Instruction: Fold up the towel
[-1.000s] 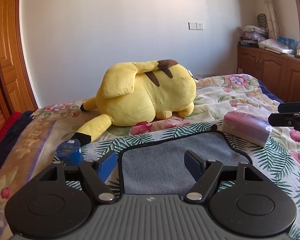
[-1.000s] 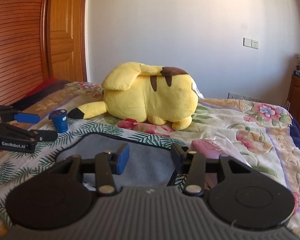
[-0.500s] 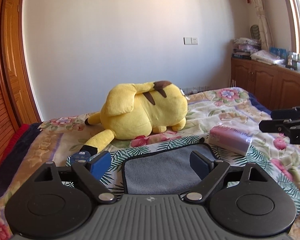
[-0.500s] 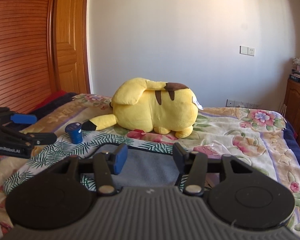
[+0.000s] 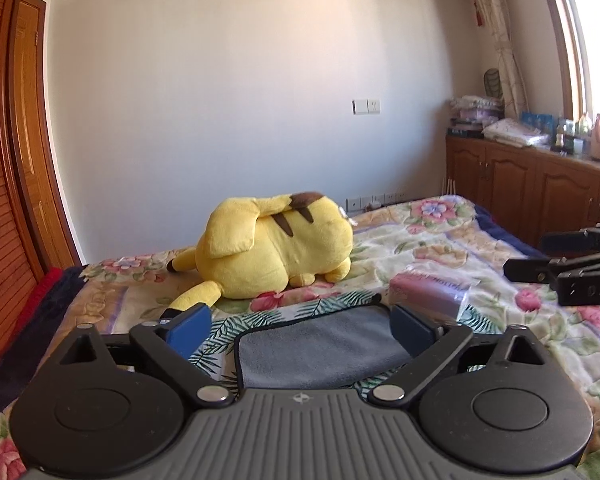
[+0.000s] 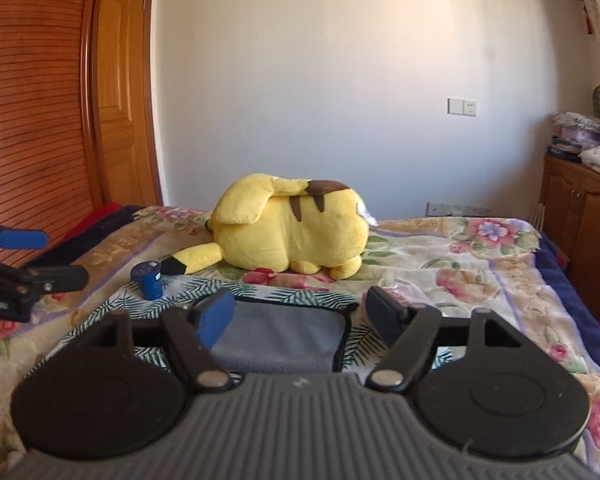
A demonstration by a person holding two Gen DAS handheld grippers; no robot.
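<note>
A grey towel [image 5: 320,348] with a dark hem lies folded flat on the floral bedspread; it also shows in the right wrist view [image 6: 280,334]. My left gripper [image 5: 300,326] is open and empty, held above the towel's near edge. My right gripper [image 6: 300,316] is open and empty, held above the towel's near right part. Each gripper appears at the side of the other's view: the right one [image 5: 572,276] and the left one [image 6: 24,272].
A big yellow plush toy [image 5: 276,248] lies behind the towel. A pink tissue pack [image 5: 432,292] sits right of the towel, a small blue cup [image 6: 148,280] to its left. Wooden cabinets [image 5: 532,196] stand at the right, a wooden wardrobe [image 6: 32,104] at the left.
Both grippers have risen and drawn back from the towel, so it looks smaller and lower. Both stay open and empty. The towel has not moved.
</note>
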